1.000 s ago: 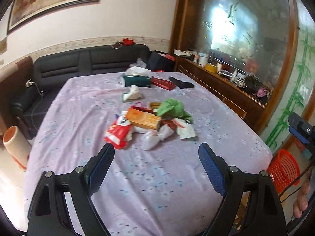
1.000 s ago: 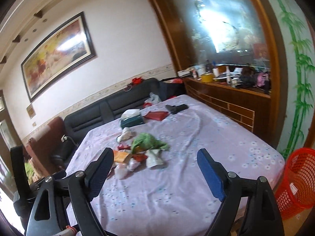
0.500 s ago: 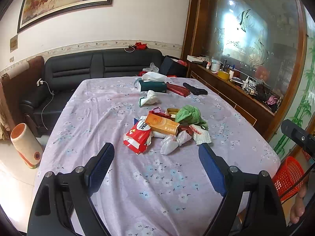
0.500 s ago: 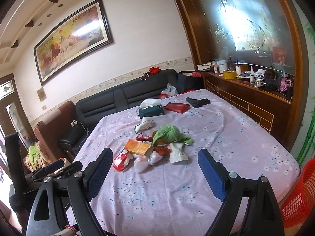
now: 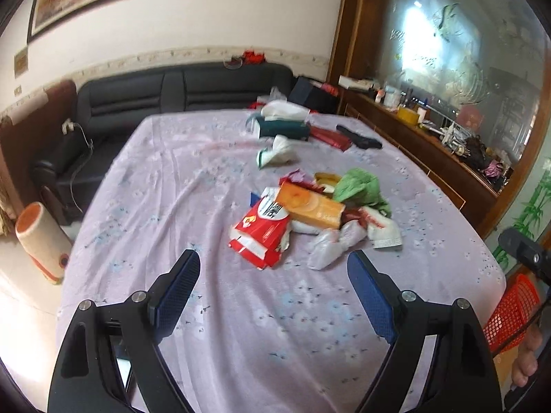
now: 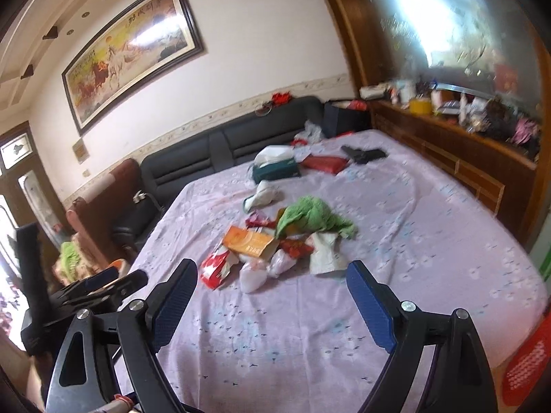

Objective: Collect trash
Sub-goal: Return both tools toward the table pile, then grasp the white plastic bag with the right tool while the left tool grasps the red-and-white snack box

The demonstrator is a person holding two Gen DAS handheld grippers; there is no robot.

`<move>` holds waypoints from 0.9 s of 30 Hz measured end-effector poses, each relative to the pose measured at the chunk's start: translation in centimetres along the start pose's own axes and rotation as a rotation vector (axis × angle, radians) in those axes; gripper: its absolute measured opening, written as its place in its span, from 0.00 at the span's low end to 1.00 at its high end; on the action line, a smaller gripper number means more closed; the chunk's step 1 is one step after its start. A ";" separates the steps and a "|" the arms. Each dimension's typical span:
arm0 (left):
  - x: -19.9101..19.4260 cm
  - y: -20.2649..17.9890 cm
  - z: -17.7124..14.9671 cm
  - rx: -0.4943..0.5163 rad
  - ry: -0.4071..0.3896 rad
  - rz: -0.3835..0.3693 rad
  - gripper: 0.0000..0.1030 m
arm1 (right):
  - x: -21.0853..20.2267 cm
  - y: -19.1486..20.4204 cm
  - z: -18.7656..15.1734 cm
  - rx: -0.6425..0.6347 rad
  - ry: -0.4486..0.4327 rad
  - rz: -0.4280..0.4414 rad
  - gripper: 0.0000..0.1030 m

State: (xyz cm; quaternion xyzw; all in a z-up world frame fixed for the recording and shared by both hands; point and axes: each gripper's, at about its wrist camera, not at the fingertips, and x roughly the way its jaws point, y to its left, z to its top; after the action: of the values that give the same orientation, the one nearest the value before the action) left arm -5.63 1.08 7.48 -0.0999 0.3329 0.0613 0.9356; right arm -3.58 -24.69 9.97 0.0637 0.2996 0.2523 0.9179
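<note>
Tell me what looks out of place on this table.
A heap of trash sits mid-table: a torn red wrapper, an orange box lying across it, a crumpled green bag and white plastic bags. One crumpled white wrapper lies apart, nearer the tissue box.

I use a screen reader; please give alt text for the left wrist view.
Open left gripper hovers over a lilac tablecloth, facing a trash pile: red packet, orange box, green bag. A red basket sits at right.
</note>
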 end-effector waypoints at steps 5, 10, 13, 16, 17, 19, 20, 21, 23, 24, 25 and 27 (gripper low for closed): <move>4.4 1.4 1.2 0.023 0.071 -0.026 0.84 | 3.5 -1.7 -0.2 0.031 0.062 0.028 0.88; 10.2 1.3 2.3 0.083 0.172 -0.041 0.84 | 7.9 -4.2 0.0 0.083 0.134 0.056 0.86; 13.1 0.9 2.5 0.120 0.218 -0.015 0.84 | 10.5 -5.2 0.5 0.093 0.172 0.065 0.83; 15.7 0.6 2.5 0.147 0.250 0.001 0.84 | 13.3 -6.3 1.1 0.098 0.211 0.065 0.78; 16.5 0.6 2.4 0.152 0.267 0.012 0.84 | 14.1 -6.5 1.3 0.100 0.222 0.061 0.77; 18.1 0.6 2.3 0.161 0.293 0.017 0.83 | 16.4 -7.3 1.5 0.103 0.260 0.047 0.72; 18.7 0.7 2.3 0.161 0.306 0.025 0.83 | 17.1 -7.4 1.5 0.100 0.272 0.036 0.69; 19.1 0.8 2.2 0.158 0.317 0.029 0.83 | 18.0 -7.7 1.6 0.099 0.285 0.028 0.65; 19.9 1.1 2.2 0.140 0.333 0.020 0.83 | 19.9 -8.4 1.5 0.108 0.319 0.019 0.60; 20.1 1.2 2.3 0.131 0.336 0.015 0.83 | 20.5 -8.6 1.4 0.112 0.328 0.014 0.56; 20.3 1.4 2.4 0.128 0.338 0.010 0.83 | 21.2 -8.9 1.4 0.114 0.335 0.009 0.54; 20.8 1.5 2.4 0.131 0.343 0.015 0.83 | 22.2 -9.3 1.5 0.129 0.351 0.002 0.51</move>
State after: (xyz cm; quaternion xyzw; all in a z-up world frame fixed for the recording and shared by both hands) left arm 11.62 4.08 -4.12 -0.0452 0.4915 0.0286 0.8692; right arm 16.64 -21.54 -2.85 0.0780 0.4706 0.2407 0.8453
